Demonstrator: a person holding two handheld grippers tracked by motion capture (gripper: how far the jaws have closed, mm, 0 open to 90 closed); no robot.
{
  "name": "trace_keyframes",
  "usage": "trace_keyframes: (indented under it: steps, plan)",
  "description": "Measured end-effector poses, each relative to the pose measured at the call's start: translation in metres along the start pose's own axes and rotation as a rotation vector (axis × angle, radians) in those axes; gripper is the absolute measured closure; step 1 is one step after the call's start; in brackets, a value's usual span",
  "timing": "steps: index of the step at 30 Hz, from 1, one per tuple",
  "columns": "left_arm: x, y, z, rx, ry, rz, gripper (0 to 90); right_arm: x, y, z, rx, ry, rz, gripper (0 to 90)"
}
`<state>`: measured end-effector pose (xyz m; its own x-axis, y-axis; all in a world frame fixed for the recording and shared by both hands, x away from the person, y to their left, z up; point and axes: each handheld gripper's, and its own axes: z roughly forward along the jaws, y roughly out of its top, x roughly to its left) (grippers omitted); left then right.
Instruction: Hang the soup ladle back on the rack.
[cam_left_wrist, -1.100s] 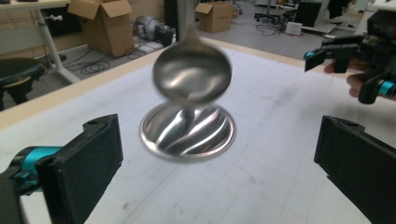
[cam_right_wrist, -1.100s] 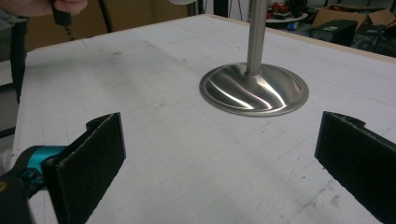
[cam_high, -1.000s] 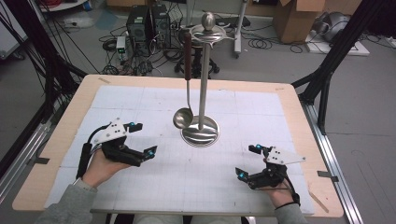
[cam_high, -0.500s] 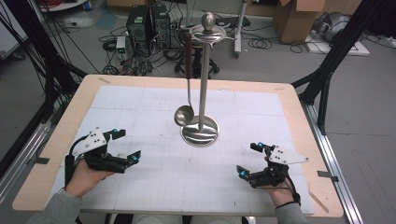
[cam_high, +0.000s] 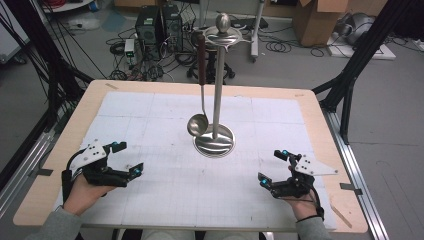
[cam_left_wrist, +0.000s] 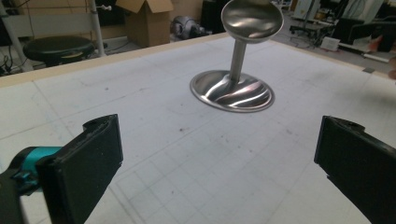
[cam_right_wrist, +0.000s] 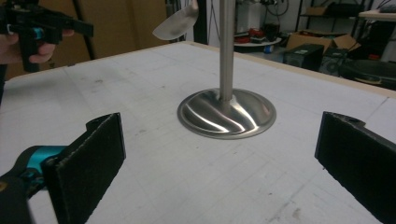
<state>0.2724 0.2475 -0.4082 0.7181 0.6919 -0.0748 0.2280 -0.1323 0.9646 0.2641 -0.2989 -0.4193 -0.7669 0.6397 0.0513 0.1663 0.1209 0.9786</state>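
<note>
Both grippers' jaws spread, empty, apparently clear of ladle (cam_high: 198, 123) on stand (cam_high: 218, 85).

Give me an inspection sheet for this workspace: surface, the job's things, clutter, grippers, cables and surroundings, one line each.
Surface: wooden table covered by a white gridded mat with small dark specks.
Job's things: metal stand upright on its round base at mid-table; ladle with a dark handle hangs from the stand's top, bowl just above the base.
Clutter: nothing seen on the mat.
Grippers: left gripper near the mat's front left, jaws wide apart, empty; right gripper at the front right, jaws wide apart, empty.
Cables: a black cable loops from the left gripper; tangled cords on the floor behind the table.
Surroundings: computer towers, cardboard boxes, black frame struts.
</note>
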Motion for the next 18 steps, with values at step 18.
trace_keyframes:
  steps: [18]
  plan:
    - [0.016, -0.017, -0.010, 0.107, 0.064, -0.070, 1.7, -0.007, -0.001, -0.005, -0.016, -0.057, 0.020, 0.6]
